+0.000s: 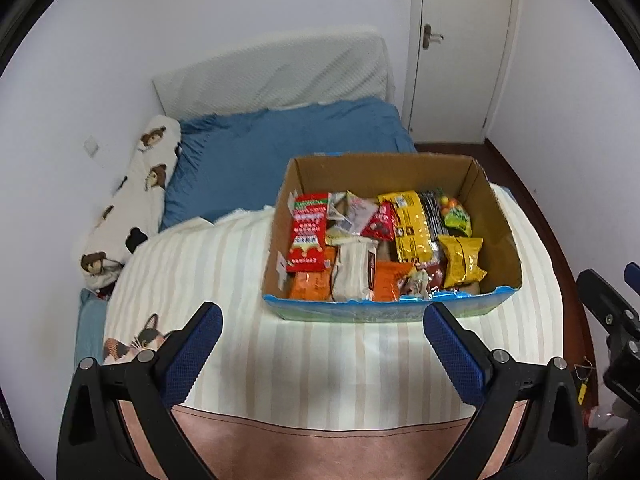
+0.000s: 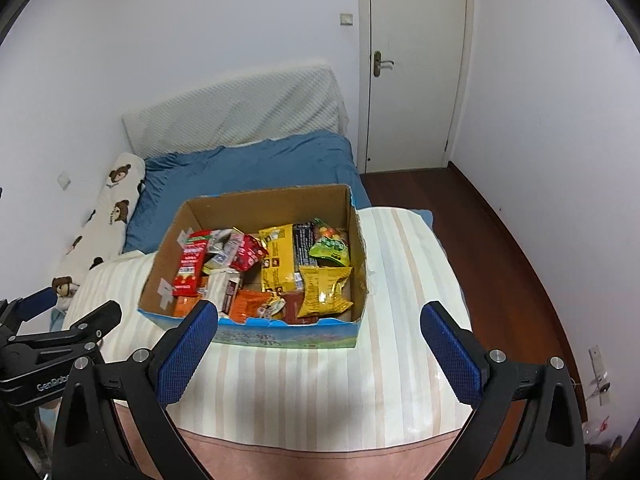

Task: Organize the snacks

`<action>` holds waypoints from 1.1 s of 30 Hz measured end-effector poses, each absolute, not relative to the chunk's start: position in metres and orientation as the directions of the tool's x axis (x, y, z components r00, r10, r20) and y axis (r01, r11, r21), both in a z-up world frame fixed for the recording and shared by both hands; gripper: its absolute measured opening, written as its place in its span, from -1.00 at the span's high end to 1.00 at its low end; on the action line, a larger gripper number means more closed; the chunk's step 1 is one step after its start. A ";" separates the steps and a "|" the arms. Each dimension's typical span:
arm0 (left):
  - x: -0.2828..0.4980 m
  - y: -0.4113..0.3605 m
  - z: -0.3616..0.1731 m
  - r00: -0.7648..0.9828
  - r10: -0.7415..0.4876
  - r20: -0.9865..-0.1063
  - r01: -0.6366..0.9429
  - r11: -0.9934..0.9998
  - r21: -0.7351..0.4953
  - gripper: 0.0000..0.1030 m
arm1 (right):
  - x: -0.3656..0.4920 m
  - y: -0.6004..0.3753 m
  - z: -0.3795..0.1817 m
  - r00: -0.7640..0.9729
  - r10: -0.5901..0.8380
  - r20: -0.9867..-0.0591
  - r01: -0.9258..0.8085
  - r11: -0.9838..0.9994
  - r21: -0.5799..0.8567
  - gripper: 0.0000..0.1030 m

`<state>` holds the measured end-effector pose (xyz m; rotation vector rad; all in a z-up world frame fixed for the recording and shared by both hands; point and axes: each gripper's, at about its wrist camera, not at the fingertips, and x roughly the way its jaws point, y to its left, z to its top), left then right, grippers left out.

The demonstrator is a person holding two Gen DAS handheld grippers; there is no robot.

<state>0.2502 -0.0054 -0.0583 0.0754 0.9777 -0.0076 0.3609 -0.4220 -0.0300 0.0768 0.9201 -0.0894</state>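
Left wrist view showed the cardboard box [image 1: 390, 236] of snacks resting on the striped blanket [image 1: 312, 368] toward the bed's right edge, its long axis running across the bed, open top up and blue printed wall facing the foot. Inside, the red packet [image 1: 307, 232] and long yellow bag [image 1: 412, 226] lay lengthwise, pointing toward the headboard [image 1: 276, 72]. Both tongs hung above the blanket's near edge, left gripper [image 1: 322, 332] and right gripper [image 2: 319, 330] spread wide, gripping nothing.
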 end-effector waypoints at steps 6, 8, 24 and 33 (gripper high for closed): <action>0.266 -0.011 -0.071 0.521 0.023 -0.853 0.056 0.997 0.061 -1.00 | 0.376 -0.426 -0.048 0.570 -0.061 -0.819 0.120 0.993 0.009 -1.00; 0.270 -0.012 -0.074 0.510 0.019 -0.860 0.058 0.997 0.057 -1.00 | 0.382 -0.426 -0.054 0.556 -0.061 -0.829 0.114 0.993 0.004 -1.00; 0.279 -0.014 -0.078 0.481 -0.011 -0.877 0.072 0.997 0.027 -1.00 | 0.385 -0.425 -0.062 0.529 -0.045 -0.847 0.109 0.994 0.015 -1.00; 0.275 -0.015 -0.074 0.488 -0.022 -0.872 0.077 0.997 0.018 -1.00 | 0.383 -0.425 -0.057 0.532 -0.050 -0.845 0.107 0.994 0.008 -1.00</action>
